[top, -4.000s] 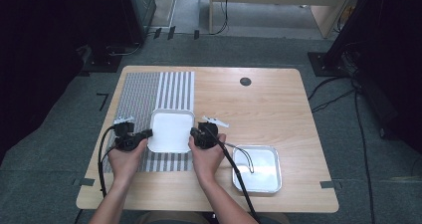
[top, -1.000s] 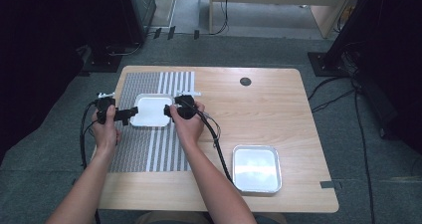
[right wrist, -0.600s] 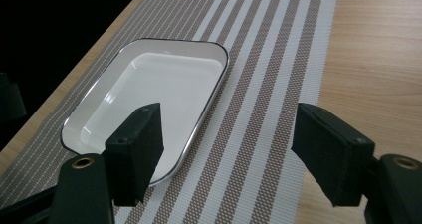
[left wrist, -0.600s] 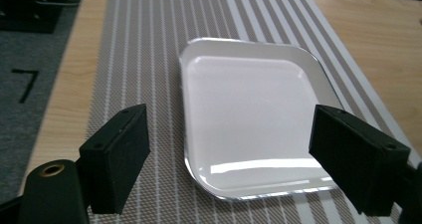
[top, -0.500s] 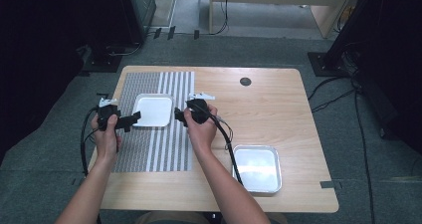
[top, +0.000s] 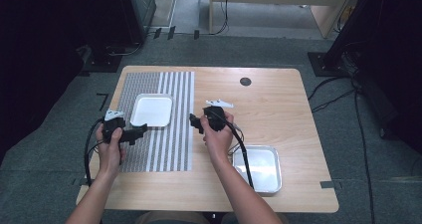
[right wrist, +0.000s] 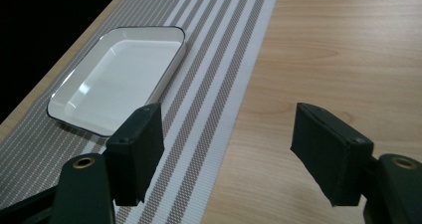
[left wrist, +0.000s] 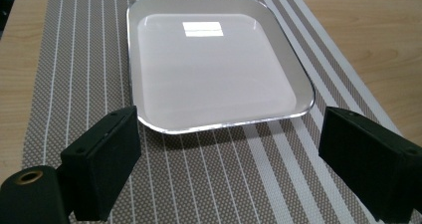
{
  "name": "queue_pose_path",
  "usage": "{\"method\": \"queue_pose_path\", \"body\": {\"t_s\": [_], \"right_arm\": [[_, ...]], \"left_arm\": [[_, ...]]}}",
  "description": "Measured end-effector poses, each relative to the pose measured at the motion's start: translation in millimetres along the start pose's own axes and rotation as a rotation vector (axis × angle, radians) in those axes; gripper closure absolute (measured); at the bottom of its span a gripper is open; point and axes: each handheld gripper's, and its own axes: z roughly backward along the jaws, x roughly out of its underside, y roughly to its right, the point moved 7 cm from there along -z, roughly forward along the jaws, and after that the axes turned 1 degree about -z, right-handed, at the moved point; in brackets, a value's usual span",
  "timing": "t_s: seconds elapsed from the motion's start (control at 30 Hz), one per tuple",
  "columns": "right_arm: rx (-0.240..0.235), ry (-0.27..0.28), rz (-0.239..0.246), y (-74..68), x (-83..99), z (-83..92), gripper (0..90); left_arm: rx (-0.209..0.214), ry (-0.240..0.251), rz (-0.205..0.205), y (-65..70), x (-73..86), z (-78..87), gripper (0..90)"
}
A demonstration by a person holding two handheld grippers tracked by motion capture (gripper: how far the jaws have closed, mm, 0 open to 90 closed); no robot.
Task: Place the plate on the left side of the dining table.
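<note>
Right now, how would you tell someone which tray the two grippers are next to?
Find the wooden table and the striped grey placemat on its left half. The white tray lies on the far part of that mat. The other tray is bare silver metal and rests straight on the wood at the near right.

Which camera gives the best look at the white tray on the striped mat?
The left gripper view: the white tray sits close, whole and glossy beyond open jaws. The right gripper view shows it slanted and farther off; the high view shows it small from above.

Overhead view, two low tray (top: 151,110) close-ups
</note>
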Motion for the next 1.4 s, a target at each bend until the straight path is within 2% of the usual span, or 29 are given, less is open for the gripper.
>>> {"method": "queue_pose_path", "body": {"t_s": [0.43, 0.6, 0.97, 1.23, 1.4], "right_arm": [[0.007, 0.003, -0.003, 26.4, 15.9, 26.3, 29.2], [0.006, 0.003, -0.028, 37.5, 20.5, 36.3, 29.9], [0.003, 0.003, -0.022, 55.3, 30.0, 60.0, 30.1], [0.036, 0.016, 0.005, 72.8, 34.5, 76.9, 28.9], [0.066, 0.015, -0.007, 90.7, 39.7, 86.2, 28.6]], "left_arm": [[0.002, 0.019, 0.026, 0.0, 22.7, 15.6, 9.5], [-0.015, 0.01, 0.025, -3.0, 33.5, 21.5, 9.5], [-0.015, 0.004, 0.034, -9.9, 55.5, 31.8, 9.5], [-0.033, -0.005, 0.044, -21.1, 68.3, 39.1, 9.5], [-0.038, -0.014, 0.018, -21.8, 75.0, 43.5, 9.5]]}}
